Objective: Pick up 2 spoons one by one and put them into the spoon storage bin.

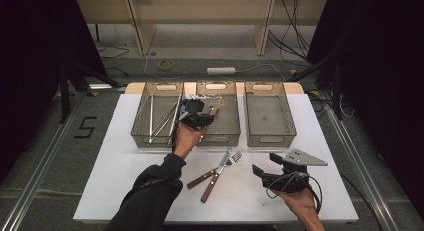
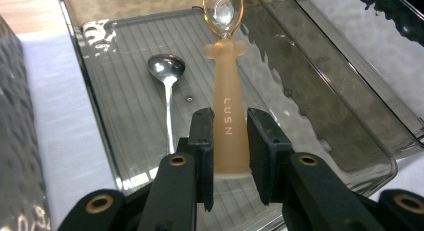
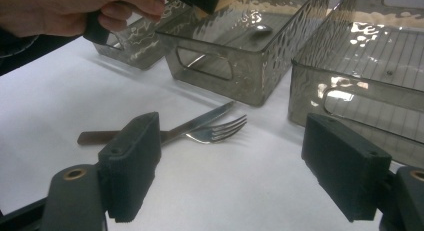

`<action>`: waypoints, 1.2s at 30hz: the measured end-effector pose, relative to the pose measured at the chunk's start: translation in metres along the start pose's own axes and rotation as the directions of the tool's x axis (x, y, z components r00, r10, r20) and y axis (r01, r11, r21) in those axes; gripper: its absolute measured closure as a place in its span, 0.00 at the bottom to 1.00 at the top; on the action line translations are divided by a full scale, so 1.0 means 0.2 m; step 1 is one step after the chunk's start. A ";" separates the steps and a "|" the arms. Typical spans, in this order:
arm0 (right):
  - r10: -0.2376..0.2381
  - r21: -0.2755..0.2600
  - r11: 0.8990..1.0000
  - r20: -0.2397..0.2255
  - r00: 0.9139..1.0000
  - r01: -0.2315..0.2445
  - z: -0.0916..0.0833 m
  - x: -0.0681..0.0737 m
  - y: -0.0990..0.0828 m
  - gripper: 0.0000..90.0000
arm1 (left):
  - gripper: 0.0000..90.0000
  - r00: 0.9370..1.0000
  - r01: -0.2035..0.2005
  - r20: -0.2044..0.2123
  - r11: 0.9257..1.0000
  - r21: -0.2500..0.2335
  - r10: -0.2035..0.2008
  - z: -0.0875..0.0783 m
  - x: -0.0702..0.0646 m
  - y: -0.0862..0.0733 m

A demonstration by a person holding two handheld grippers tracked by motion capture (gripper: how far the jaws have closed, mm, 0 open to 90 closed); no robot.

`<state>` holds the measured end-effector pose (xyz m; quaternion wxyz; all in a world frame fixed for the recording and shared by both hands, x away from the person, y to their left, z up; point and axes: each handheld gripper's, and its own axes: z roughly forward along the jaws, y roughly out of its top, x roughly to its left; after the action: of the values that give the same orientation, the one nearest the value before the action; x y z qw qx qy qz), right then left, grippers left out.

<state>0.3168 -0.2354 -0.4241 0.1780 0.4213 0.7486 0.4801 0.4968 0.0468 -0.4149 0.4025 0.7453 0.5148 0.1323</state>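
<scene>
The left gripper [image 2: 229,156] has its two black jaws closed on the handle of an orange plastic spoon [image 2: 227,98], its pads pressed against either side of the handle's lower end, so the spoon points away toward twelve o'clock in the left gripper view, its clear bowl at the top. The spoon hangs over the middle bin [image 2: 320,76], one of three smoky translucent bins in a row along the far side of the bench [image 1: 120,156]. A metal spoon [image 2: 167,86] lies on that bin's ribbed floor, just beside the plastic one at about ten o'clock from the jaws. In the high view the left gripper [image 1: 196,115] sits over the middle bin's near-left corner, the left bin [image 1: 142,113] with long metal utensils at nine o'clock from it. The right gripper [image 3: 235,166] hovers above the bench with its jaws wide apart and nothing between them; a knife [image 3: 195,123] and a fork [image 3: 220,131] lie crossed on the bench at twelve o'clock from it.
</scene>
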 end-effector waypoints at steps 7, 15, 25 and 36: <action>-0.002 0.003 1.000 0.001 1.000 0.002 0.00 0.00 0.00 0.28 | 0.72 1.000 -0.005 -0.012 1.000 0.003 0.005 0.02 0.00 0.01; -0.002 0.006 1.000 0.004 1.000 0.002 0.00 0.00 0.00 0.28 | 0.53 0.998 -0.004 0.057 1.000 0.022 0.003 -0.06 0.01 -0.01; 0.000 -0.001 1.000 0.006 1.000 0.000 -0.01 0.00 0.00 0.28 | 0.40 0.988 -0.100 0.120 0.995 0.016 0.098 -0.25 0.02 -0.15; -0.008 0.001 1.000 0.005 1.000 0.008 0.00 0.01 0.00 0.28 | 0.35 0.981 -0.141 0.135 0.990 0.003 0.140 -0.41 -0.05 -0.25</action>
<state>0.3152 -0.2340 -0.4230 0.1815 0.4193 0.7502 0.4779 0.4099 0.0841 -0.3968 0.4213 0.7895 0.4334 0.1067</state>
